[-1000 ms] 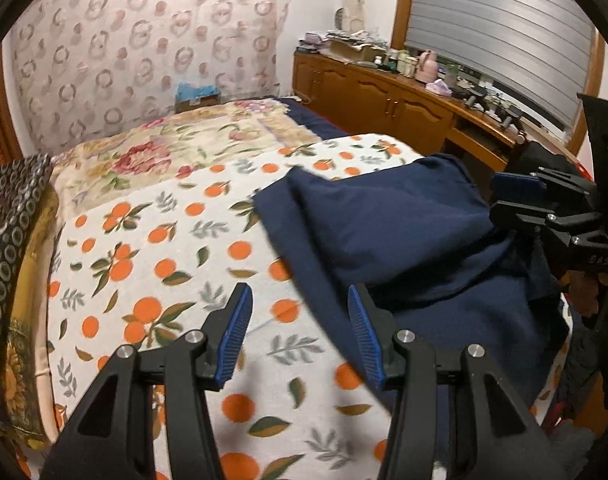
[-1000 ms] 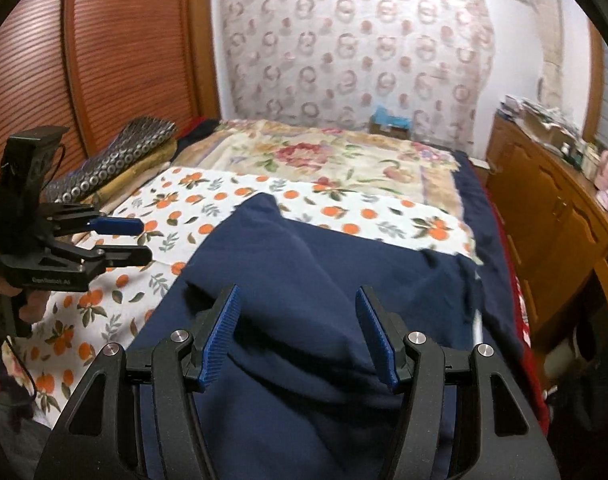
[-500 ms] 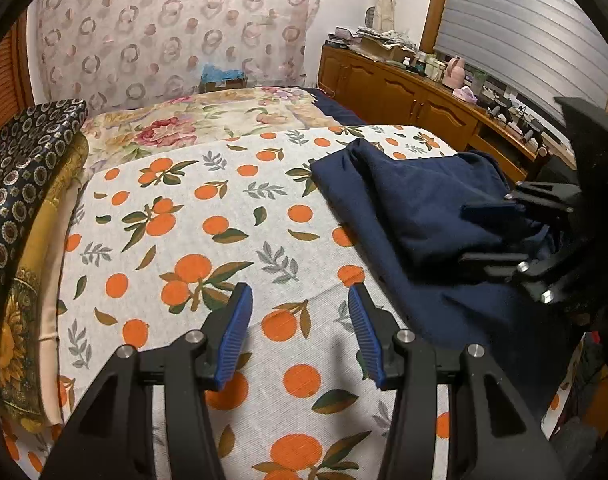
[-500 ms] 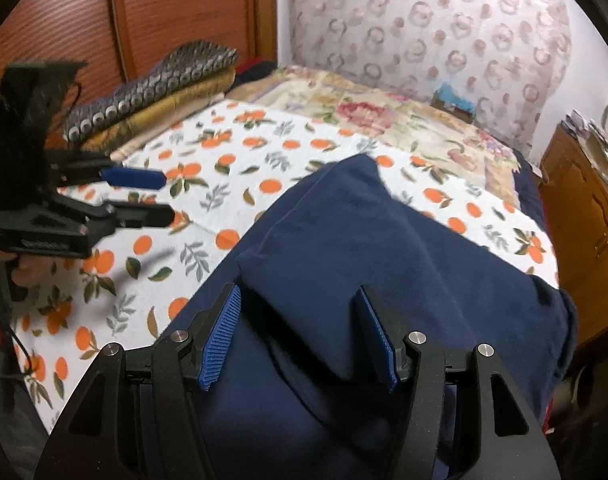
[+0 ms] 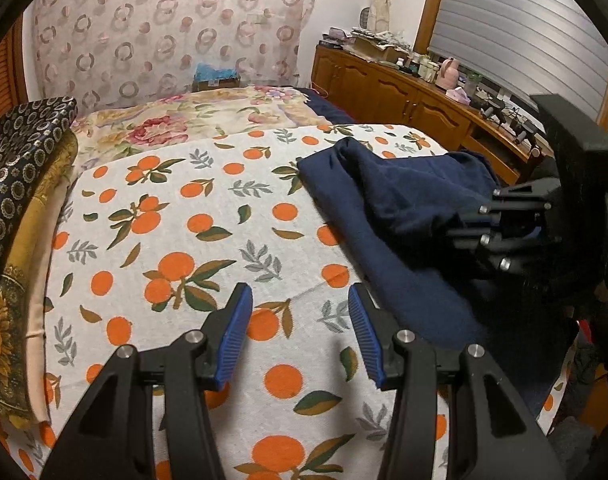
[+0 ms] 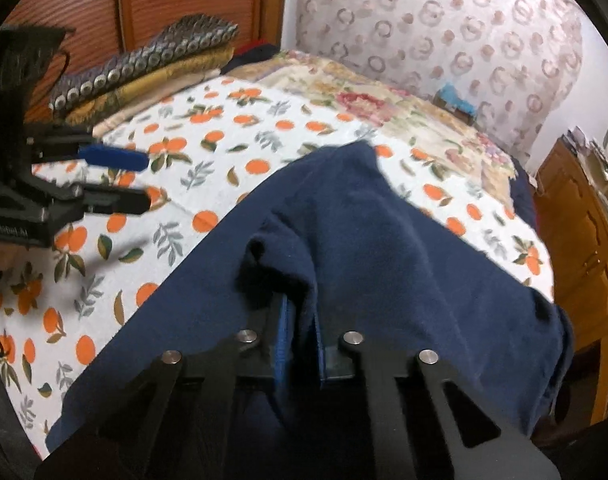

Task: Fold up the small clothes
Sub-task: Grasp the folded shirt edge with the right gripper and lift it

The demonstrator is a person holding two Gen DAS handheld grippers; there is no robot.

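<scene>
A crumpled navy garment [image 5: 400, 204] lies on the right half of the orange-print sheet [image 5: 176, 240]. In the right wrist view the navy garment [image 6: 364, 220] fills the middle, and my right gripper [image 6: 302, 320] is closing on a raised fold of it, blue pads pressing the cloth between them. From the left wrist view the right gripper [image 5: 484, 232] shows side-on at the garment's near right edge. My left gripper [image 5: 300, 332] hovers open over bare sheet just left of the garment, nothing between its fingers. The left gripper [image 6: 144, 180] also shows at the left.
Folded patterned fabrics [image 5: 20, 184] are stacked along the bed's left edge. A floral blanket [image 5: 184, 120] covers the far end, with a blue box [image 5: 216, 76] behind it. A wooden cabinet [image 5: 384, 92] with clutter on top runs along the right wall.
The right gripper came down onto the navy garment and its jaws, wide before, have pinched a fold. The left gripper shifted left off the garment to over the sheet, then held still.
</scene>
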